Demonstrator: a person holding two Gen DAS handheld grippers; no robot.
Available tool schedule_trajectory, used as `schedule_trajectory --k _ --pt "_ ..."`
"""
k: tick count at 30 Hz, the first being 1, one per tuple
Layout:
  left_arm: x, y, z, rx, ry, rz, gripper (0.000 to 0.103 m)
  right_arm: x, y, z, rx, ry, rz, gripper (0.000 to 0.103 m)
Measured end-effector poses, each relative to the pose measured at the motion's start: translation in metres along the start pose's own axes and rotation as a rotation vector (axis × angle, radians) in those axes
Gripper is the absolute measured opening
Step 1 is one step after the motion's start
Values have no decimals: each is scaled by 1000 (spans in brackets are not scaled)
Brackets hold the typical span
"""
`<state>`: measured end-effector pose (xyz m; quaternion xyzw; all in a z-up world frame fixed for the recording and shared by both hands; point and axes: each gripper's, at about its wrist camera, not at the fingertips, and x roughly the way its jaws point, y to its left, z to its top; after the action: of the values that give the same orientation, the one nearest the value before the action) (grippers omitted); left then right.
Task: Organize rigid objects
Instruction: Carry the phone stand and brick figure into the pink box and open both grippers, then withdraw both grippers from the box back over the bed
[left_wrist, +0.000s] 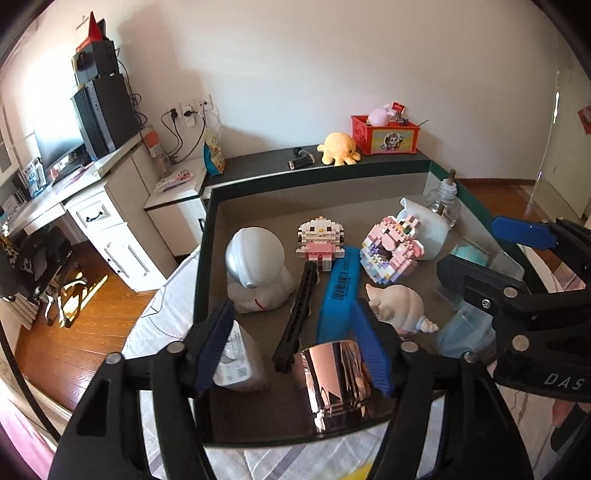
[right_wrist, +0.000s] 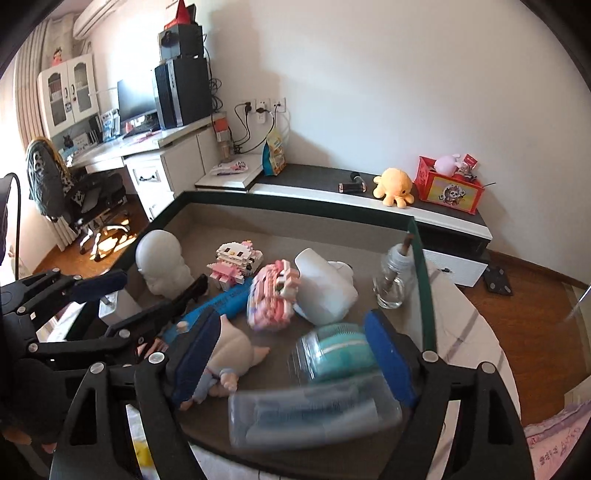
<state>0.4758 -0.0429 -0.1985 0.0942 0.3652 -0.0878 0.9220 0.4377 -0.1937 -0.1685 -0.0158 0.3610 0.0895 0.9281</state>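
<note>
From my left wrist camera, my left gripper (left_wrist: 295, 347) stands with its jaws apart at the bottom centre, over the near rim of the dark tray (left_wrist: 201, 258). A shiny rose-gold cup (left_wrist: 334, 384) sits between the blue pads, which do not press on it. Above it in the frame lie a blue bar (left_wrist: 340, 291) and a black strip (left_wrist: 299, 310); a white helmeted figure (left_wrist: 255, 269) stands left of centre, two pink brick-built toys (left_wrist: 320, 240) (left_wrist: 391, 254) behind. A small doll (left_wrist: 399, 304) lies right of the bar. My right gripper (left_wrist: 491, 251) enters from the right edge.

From my right wrist camera, my right gripper (right_wrist: 291, 358) is also spread wide at the lower centre. A clear container with a teal brush (right_wrist: 332, 354) lies between its pads, untouched, with a blurred clear box (right_wrist: 310, 413) below it. The doll (right_wrist: 229, 354) rests against the left pad. A glass bottle (right_wrist: 391, 284) stands upright by the tray's right wall (right_wrist: 421, 280).
</note>
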Motion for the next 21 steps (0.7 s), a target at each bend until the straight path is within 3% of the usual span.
schedule_trajectory --k 2,6,8,12,16,21 --pt "-22 -2 -7 11 -51 16 91 -19 0 -5 8 -28 26 82" --pt "-72 -5 -23 12 -142 41 102 -64 8 -20 31 -93 56 88" --pt "-99 -7 -31 16 -192 54 103 -87 13 -30 39 -126 53 103" --pt "-152 -11 -51 -24 -279 105 103 -142 26 -53 45 -225 21 103" --pt "-199 -8 -74 -94 -338 76 103 -189 40 -77 40 -294 -36 103" --pt "-244 -11 -101 -108 -378 95 103 -236 57 -105 30 -348 -33 103"
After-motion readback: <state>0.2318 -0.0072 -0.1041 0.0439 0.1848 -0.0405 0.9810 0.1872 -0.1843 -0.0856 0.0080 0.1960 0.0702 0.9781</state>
